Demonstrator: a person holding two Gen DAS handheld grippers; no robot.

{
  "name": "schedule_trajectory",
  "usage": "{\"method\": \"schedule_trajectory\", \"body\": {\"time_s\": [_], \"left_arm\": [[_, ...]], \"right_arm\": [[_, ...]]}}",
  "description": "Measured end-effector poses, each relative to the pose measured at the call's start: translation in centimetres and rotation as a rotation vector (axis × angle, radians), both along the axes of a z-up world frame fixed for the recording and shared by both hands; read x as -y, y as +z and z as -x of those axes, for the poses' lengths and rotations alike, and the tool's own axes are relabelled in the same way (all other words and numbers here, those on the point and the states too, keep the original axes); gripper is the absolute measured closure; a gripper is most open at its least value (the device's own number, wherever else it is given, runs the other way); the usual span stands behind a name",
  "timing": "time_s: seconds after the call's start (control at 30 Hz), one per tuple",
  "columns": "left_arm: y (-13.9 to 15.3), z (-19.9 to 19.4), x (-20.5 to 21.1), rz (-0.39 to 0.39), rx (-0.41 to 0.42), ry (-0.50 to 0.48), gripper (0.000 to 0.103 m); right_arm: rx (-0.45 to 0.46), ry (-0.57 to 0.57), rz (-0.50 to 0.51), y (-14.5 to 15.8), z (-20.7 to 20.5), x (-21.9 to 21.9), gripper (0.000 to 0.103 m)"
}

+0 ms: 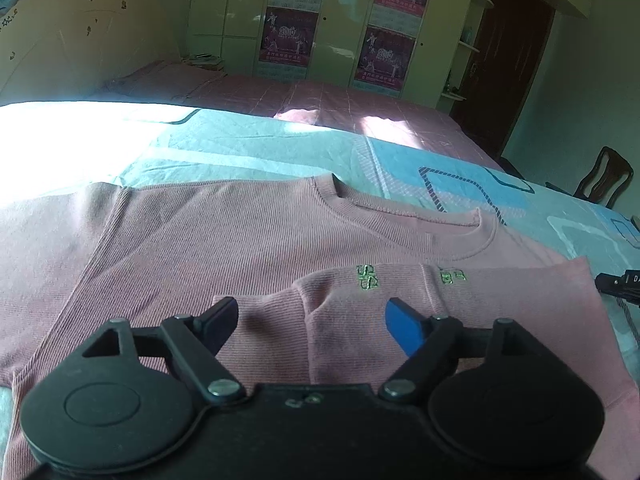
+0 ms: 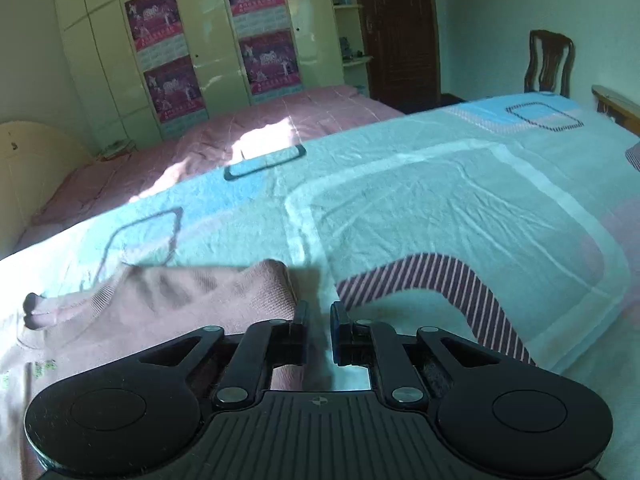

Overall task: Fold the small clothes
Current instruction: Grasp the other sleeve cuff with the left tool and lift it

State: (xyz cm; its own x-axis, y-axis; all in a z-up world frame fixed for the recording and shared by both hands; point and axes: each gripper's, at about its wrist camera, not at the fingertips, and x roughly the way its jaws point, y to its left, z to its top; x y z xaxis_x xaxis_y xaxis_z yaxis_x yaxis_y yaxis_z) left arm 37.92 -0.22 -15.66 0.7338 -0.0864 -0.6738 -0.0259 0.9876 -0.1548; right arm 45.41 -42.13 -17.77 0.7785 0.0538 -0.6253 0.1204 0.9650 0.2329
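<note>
The pink shirt (image 1: 248, 240) lies flat on a bed, on top of a light blue sheet (image 1: 280, 148) with square shapes on it. Its round neck hole points to the far side of the bed. One side of the shirt is folded over the front, and small green letters (image 1: 368, 278) show on that folded part. A seam runs down the left side of the shirt.

The left gripper (image 1: 312, 320) hangs just over the folded part, near the bottom of the shirt. Its two fingers are spread wide apart. Nothing is between them but the cloth lying below. One finger has a bright blue pad (image 1: 404, 330).

The right gripper (image 2: 319, 330) is at the right edge of the shirt (image 2: 168, 308). Its fingers are almost pressed together, with only a thin gap between them. The pink cloth is bunched up just to the left of them and touches the left finger. I cannot tell if any cloth is pinched in the gap.

Behind the blue sheet there is a pink bed cover (image 1: 320, 100). Tall pale cupboards (image 2: 100, 40) stand at the back with purple posters (image 2: 264, 60) on them. A dark door (image 2: 396, 28) is next to them, and a wooden chair (image 2: 550, 64) stands by the bed.
</note>
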Motion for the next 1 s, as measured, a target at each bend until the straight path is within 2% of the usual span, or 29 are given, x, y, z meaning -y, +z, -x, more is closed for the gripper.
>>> {"method": "schedule_trajectory", "body": {"time_s": [0.13,0.2,0.3,0.37,0.43,0.53,0.57,0.6,0.63,0.67,0.8,1.0], "left_arm": [[-1.0,-0.9,0.6,-0.031,-0.036,-0.010,0.022],[-1.2,-1.0,0.9,-0.063,-0.032,-0.017,0.021],[-0.8,-1.0,0.8,-0.070,-0.054,-0.012,0.021],[-0.1,-0.7,0.2,-0.032,-0.076,0.010,0.021],[0.6,-0.1,-0.5,-0.007,-0.086,0.029,0.021],[1.6,1.2,-1.4,-0.007,-0.097,0.052,0.021],[2.0,1.8,-1.7,-0.015,-0.096,0.061,0.021],[2.4,2.4,-2.0,-0.021,-0.094,0.069,0.021],[2.8,3.1,-2.4,-0.028,-0.091,0.078,0.021],[3.1,3.7,-2.7,-0.033,-0.090,0.086,0.021],[4.6,6.8,-5.0,-0.048,-0.088,0.148,0.021],[5.8,9.3,-8.8,-0.079,-0.079,0.203,0.021]], "right_arm": [[-0.006,0.082,0.038,-0.1,-1.6,-2.2,0.093],[-0.055,0.068,0.072,-1.3,-2.5,-2.4,0.093],[-0.057,0.043,0.071,-1.7,-2.4,-1.9,0.093],[-0.060,0.019,0.053,-1.1,-1.7,-1.5,0.093],[-0.046,0.059,-0.003,0.0,-0.3,-1.4,0.093],[-0.042,0.139,-0.015,1.4,2.5,-3.0,0.091],[-0.045,0.165,-0.026,1.7,3.4,-3.6,0.081],[-0.047,0.188,-0.038,1.9,4.2,-4.4,0.058],[-0.043,0.205,-0.044,2.1,5.1,-5.1,0.045],[-0.033,0.222,-0.046,2.3,5.8,-5.9,0.038],[-0.017,0.324,-0.069,2.9,8.5,-10.1,0.038],[-0.040,0.425,-0.075,3.4,10.1,-16.2,0.038]]}}
